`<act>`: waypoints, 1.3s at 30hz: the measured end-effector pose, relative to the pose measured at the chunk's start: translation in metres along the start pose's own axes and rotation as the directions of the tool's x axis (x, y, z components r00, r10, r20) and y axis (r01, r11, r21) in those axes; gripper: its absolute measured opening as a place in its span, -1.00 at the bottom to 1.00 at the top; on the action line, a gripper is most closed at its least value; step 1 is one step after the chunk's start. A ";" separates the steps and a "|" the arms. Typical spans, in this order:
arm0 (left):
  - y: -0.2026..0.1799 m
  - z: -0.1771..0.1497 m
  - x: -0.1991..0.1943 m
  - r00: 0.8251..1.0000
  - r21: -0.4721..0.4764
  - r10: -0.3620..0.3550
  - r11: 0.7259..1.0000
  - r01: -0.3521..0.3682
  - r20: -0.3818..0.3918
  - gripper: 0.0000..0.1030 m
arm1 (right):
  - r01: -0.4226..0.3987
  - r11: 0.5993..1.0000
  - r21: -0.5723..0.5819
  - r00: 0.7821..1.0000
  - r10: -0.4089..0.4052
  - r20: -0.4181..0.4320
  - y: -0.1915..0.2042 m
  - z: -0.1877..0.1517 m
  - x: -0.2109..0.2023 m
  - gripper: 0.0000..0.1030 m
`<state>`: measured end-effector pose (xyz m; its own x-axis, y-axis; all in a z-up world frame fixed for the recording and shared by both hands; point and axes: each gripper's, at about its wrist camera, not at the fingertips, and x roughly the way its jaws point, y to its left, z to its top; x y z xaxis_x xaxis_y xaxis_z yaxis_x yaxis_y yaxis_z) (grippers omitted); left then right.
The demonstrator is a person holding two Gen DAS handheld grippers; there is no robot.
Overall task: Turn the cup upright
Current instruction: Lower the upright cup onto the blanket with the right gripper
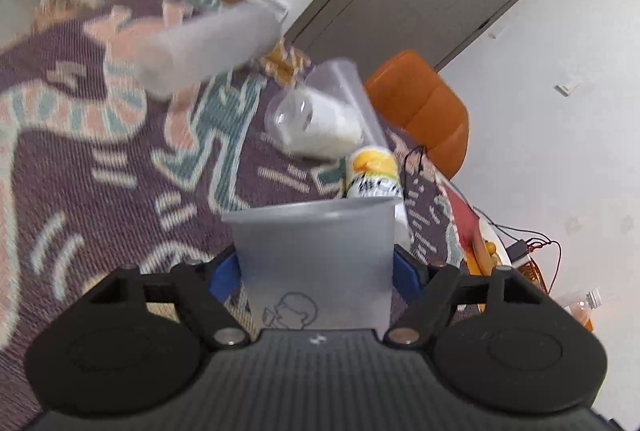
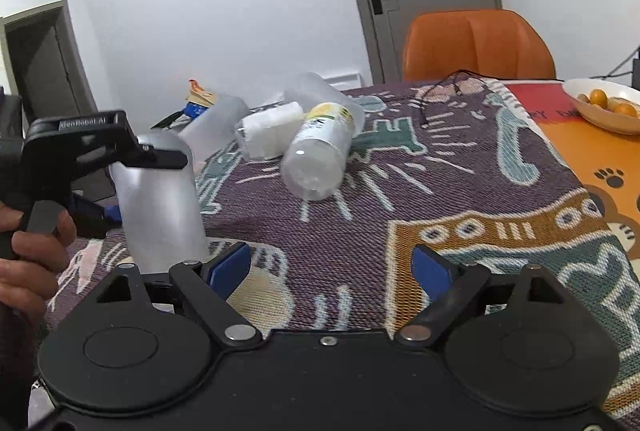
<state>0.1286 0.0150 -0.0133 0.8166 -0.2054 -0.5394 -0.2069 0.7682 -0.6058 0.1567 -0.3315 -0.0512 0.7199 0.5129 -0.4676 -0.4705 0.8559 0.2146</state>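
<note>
My left gripper [image 1: 316, 263] is shut on a frosted translucent cup [image 1: 316, 255] with a small line drawing on its side. In the right wrist view the same cup [image 2: 160, 207] is at the left, held above the table's near left corner by the left gripper [image 2: 120, 167], rim downward and slightly tilted. My right gripper [image 2: 334, 267] is open and empty, low over the patterned cloth [image 2: 400, 199] near the front edge. Another frosted cup [image 1: 200, 47] lies on its side farther back on the cloth; it also shows in the right wrist view [image 2: 216, 127].
Three more items lie on their sides mid-table: a clear cup [image 2: 320, 99], a tissue-filled clear cup [image 2: 268, 131] and a yellow-labelled clear bottle [image 2: 316, 155]. A black cable [image 2: 440, 91] and a bowl of oranges [image 2: 604, 107] sit at the right. An orange chair [image 2: 476, 43] stands behind.
</note>
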 end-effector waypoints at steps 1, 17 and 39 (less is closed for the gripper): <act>-0.003 0.001 -0.005 1.000 0.021 0.007 1.000 -0.007 0.023 0.47 | -0.008 1.000 -0.005 1.000 0.008 0.003 0.003 0.001 0.000 0.70; -0.051 -0.010 -0.051 0.952 0.341 0.072 0.923 -0.177 0.299 0.47 | -0.025 1.000 -0.020 0.999 0.025 0.021 0.013 -0.003 -0.008 0.70; -0.071 -0.058 -0.024 0.928 0.544 0.107 0.784 -0.300 0.357 0.47 | -0.023 1.000 0.003 1.000 0.023 -0.004 0.004 -0.016 -0.004 0.71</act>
<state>0.0926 -0.0698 0.0089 0.9280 0.1081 -0.3565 -0.1139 0.9935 0.0047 0.1435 -0.3318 -0.0625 0.7068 0.5319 -0.4663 -0.4852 0.8443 0.2276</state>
